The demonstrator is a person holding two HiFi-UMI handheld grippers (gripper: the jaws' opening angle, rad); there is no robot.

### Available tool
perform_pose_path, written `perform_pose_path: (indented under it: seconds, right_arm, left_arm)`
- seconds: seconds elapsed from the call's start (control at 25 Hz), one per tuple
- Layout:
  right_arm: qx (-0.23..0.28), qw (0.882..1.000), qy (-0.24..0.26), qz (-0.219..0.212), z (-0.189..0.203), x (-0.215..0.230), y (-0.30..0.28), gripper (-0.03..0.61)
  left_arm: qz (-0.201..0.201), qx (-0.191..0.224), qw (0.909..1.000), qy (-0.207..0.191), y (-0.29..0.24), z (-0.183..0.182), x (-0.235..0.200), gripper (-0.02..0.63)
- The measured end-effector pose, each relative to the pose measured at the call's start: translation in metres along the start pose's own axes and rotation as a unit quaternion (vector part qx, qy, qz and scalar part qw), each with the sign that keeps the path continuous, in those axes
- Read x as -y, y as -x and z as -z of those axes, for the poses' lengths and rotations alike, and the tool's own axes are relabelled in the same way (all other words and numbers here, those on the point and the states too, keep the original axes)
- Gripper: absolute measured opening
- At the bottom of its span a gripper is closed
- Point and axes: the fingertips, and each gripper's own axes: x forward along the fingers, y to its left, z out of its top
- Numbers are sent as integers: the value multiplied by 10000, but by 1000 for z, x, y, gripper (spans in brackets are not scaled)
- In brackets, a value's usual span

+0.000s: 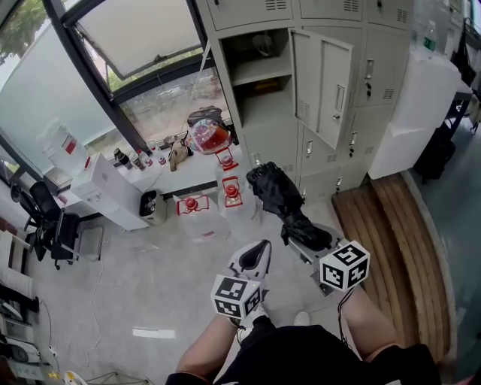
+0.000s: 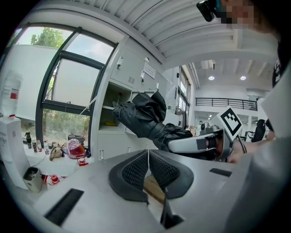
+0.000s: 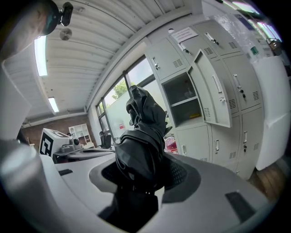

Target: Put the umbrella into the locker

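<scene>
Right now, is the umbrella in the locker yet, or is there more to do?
Not yet. Done: the locker door is open, and the black umbrella is picked up, clamped in the right gripper. Happening now: it is held in the air, short of the open locker. Left to do: put it inside and let go. The left gripper is shut and empty.

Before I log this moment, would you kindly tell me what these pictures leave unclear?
- The umbrella's handle: right gripper view, buried between the right claw's pads and its own fabric.
- Yellowish item on the open locker's shelf: all views, too small to name.
- Bottles on the ledge: head view, labels too small to read.
- Top locker doors: head view, cut off by the upper edge.
</scene>
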Motion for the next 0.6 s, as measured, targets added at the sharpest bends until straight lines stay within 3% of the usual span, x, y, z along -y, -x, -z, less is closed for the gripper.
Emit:
perform_pose_path:
  seconds: [0.6]
  right_arm:
    - [11, 9992, -91, 379, -20, -7, -67, 267]
  left_arm:
    - [399, 71, 9992, 24, -8, -21, -71, 20]
